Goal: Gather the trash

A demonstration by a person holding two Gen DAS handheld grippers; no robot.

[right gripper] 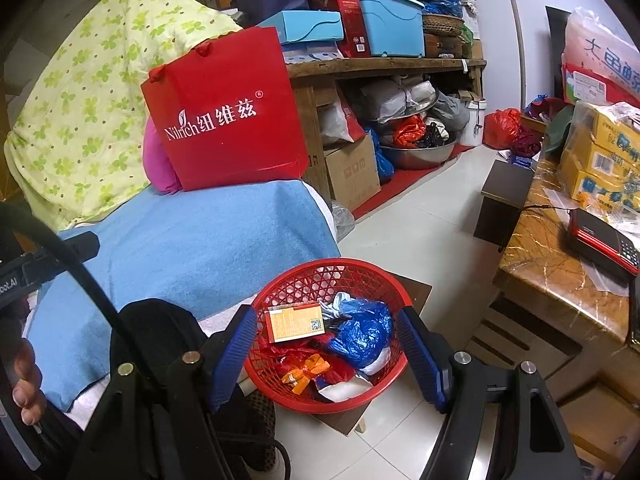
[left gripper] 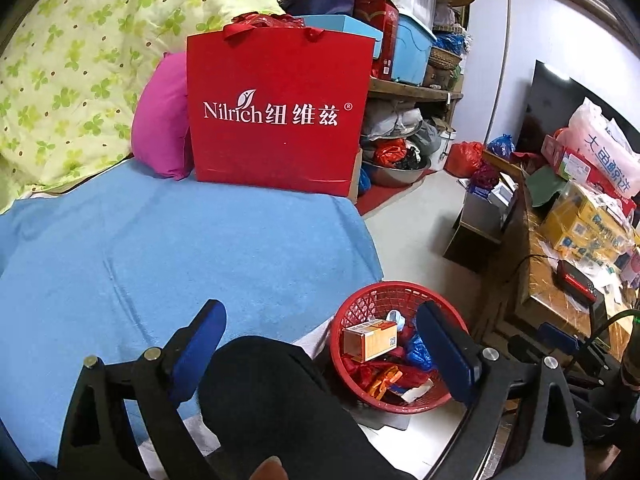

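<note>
The round red plastic lattice basket point(right gripper: 326, 334) sits on a low board on the pale tiled floor, beside the bed's blue terry-cloth cover point(left gripper: 180, 248). Inside lie an orange-and-white cardboard box point(right gripper: 296, 323), a crumpled blue plastic bag point(right gripper: 360, 332), orange wrappers point(right gripper: 306, 368) and red and white scraps.

In the right wrist view the right gripper point(right gripper: 326, 356) stands wide, holding nothing, its blue-padded fingers framing the basket, which lies at six o'clock. In the left wrist view the left gripper point(left gripper: 320, 348) is likewise spread wide and bare; the basket point(left gripper: 396, 344) shows at about five o'clock, partly behind the right finger, with a black-clothed knee point(left gripper: 272, 396) between the fingers.

A red paper gift bag with white lettering point(left gripper: 276, 112) stands on the cover at twelve o'clock, against a pink cushion point(left gripper: 164, 120). Only the right view shows the basket's whole contents and the brown carton point(right gripper: 352, 172) under the wooden shelf point(right gripper: 384, 65).
</note>
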